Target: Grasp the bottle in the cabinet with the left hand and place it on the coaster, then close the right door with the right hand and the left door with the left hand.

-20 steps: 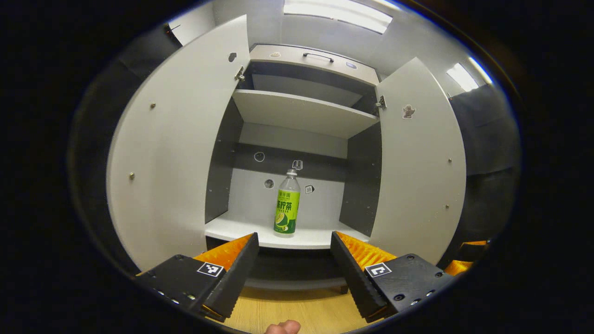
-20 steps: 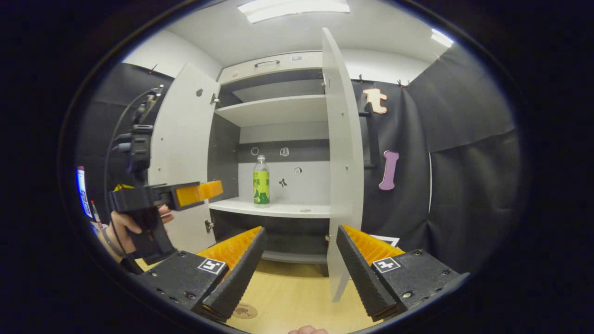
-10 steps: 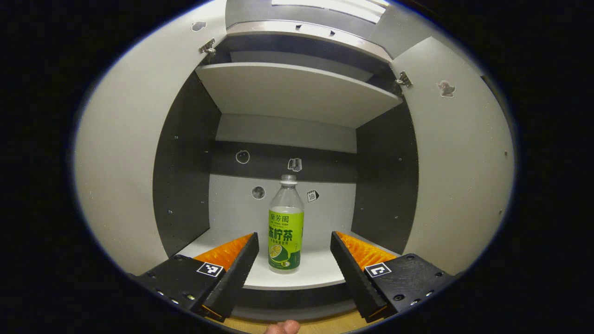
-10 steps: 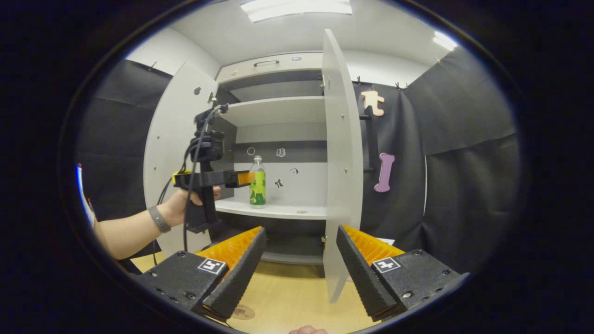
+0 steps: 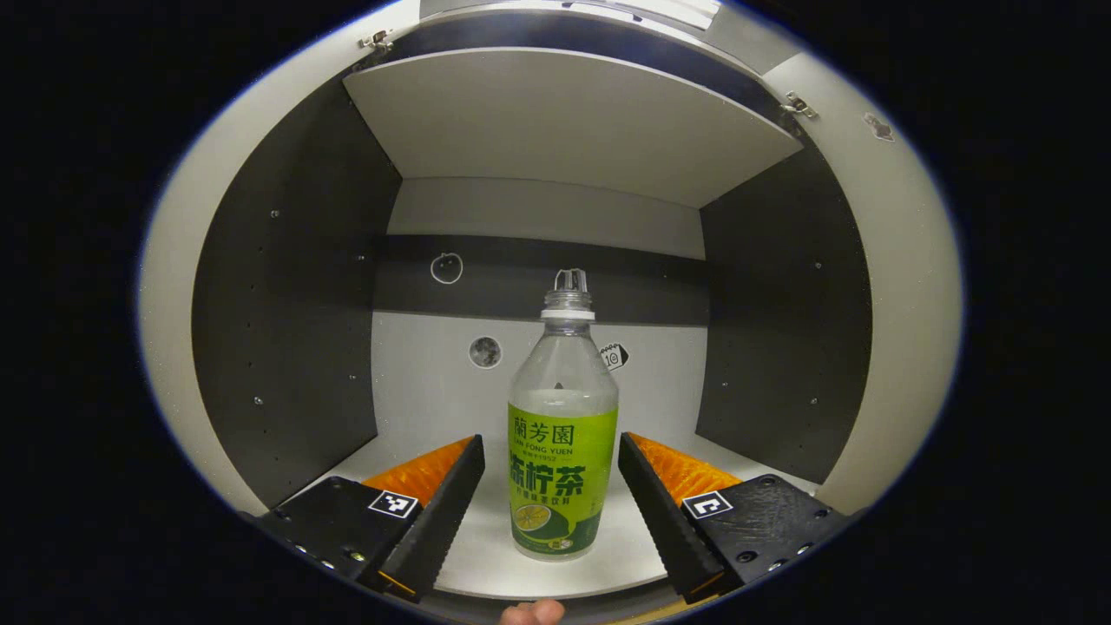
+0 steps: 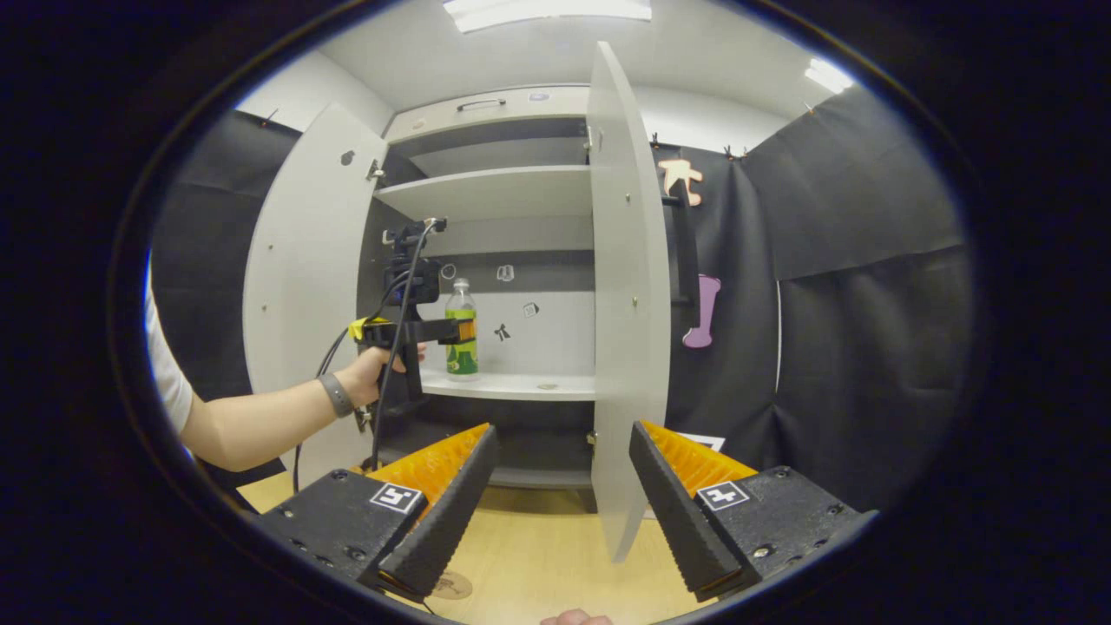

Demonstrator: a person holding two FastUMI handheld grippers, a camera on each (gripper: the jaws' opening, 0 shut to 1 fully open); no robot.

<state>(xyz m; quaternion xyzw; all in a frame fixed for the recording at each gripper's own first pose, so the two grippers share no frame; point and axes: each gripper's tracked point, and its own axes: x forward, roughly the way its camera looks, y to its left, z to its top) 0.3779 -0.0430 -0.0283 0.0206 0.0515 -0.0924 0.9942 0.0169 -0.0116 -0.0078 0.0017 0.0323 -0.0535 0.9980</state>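
A clear bottle [image 5: 562, 451] with a green label stands upright on the cabinet's white lower shelf [image 5: 486, 555]. My left gripper [image 5: 548, 486] is open, one finger on each side of the bottle, with small gaps to the label. In the right gripper view the bottle [image 6: 461, 321] stands on the shelf with the left gripper [image 6: 456, 330] reaching around it, held by a hand. My right gripper [image 6: 562, 495] is open and empty, low above the wooden table. The right door [image 6: 627, 304] and left door [image 6: 299, 286] both stand open. A round coaster [image 6: 450, 587] lies on the table by my right gripper's left finger.
An upper shelf [image 5: 564, 130] spans the cabinet above the bottle. Dark side walls [image 5: 286, 321] close in on both sides. Small stickers dot the back panel [image 5: 486, 351]. The wooden table [image 6: 538, 564] lies in front of the cabinet.
My left gripper has moved forward into the cabinet until its open fingers flank the bottle. The right gripper has hardly moved.
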